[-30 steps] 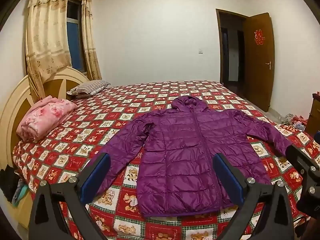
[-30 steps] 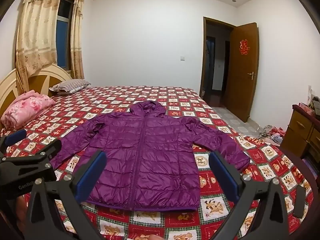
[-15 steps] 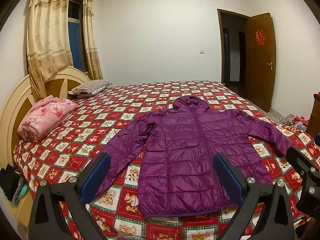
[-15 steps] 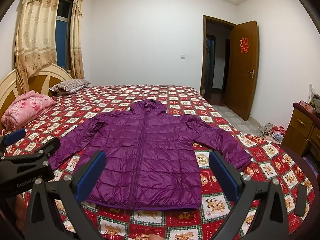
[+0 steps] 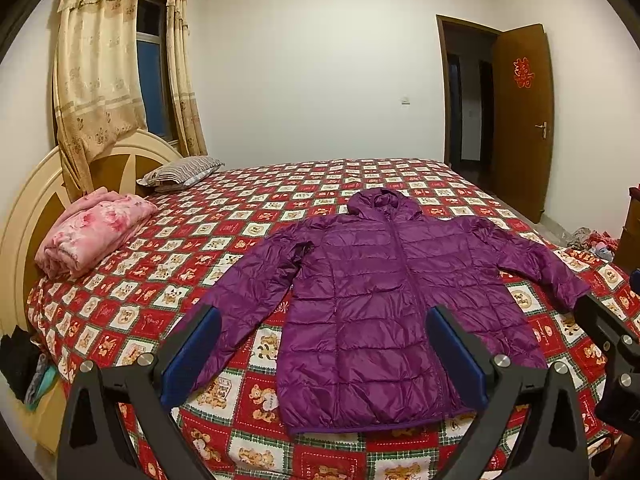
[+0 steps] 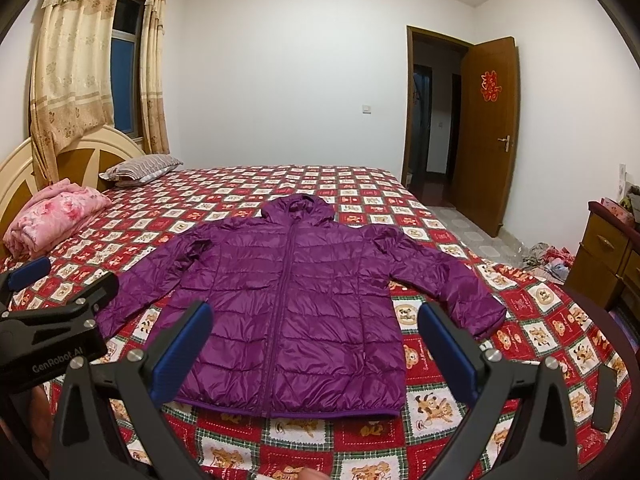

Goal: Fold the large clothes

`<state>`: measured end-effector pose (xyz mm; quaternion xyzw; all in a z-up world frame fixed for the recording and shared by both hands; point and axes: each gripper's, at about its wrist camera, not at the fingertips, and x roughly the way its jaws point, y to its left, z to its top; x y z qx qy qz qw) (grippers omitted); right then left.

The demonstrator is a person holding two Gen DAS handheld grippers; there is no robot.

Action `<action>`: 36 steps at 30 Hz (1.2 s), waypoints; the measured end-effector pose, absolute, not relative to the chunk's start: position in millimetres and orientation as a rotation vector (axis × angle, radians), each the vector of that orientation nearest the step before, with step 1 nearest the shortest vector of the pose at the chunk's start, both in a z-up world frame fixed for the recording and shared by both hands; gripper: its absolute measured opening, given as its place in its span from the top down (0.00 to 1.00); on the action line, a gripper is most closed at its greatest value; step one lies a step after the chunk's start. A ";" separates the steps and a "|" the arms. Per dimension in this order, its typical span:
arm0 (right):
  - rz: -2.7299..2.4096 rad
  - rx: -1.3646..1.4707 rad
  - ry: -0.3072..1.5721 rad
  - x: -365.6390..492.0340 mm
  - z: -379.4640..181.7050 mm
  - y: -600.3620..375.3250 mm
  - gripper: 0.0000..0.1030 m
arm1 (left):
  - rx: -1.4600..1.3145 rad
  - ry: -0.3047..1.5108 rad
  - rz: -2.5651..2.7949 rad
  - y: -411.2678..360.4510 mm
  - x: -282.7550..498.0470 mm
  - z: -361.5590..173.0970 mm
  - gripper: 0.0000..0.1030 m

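Observation:
A purple hooded puffer jacket [image 5: 380,300] [image 6: 296,300] lies flat and zipped on the bed, front up, sleeves spread to both sides, hood toward the far wall. My left gripper [image 5: 324,344] hovers open above the bed's near edge, its blue pads framing the jacket's left sleeve and hem, holding nothing. My right gripper [image 6: 316,340] is likewise open over the hem, apart from the fabric. The left gripper's body [image 6: 48,332] shows at the left edge of the right wrist view, and the right gripper's body [image 5: 612,344] at the right edge of the left wrist view.
The bed has a red checked cover [image 5: 240,216] [image 6: 240,184]. A folded pink blanket [image 5: 92,232] [image 6: 52,220] and a striped pillow [image 5: 180,170] lie by the headboard. An open wooden door [image 6: 488,132] and a wooden dresser [image 6: 608,256] stand right, with clothes on the floor [image 6: 548,256].
Both grippers have drifted slightly, so the jacket sits a touch differently in each view. The jacket itself has not moved, and both grippers stay open.

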<state>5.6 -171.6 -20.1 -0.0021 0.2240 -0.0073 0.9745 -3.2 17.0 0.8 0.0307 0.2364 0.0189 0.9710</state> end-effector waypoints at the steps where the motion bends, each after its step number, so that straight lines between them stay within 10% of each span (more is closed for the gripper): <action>1: -0.014 -0.003 0.451 5.7 -19.9 -172.0 0.00 | 0.063 0.477 0.040 17.0 -3.1 0.8 0.01; 36: -0.002 0.002 0.466 6.3 -24.5 -167.3 0.00 | 0.065 0.492 0.043 19.0 2.8 -3.8 0.01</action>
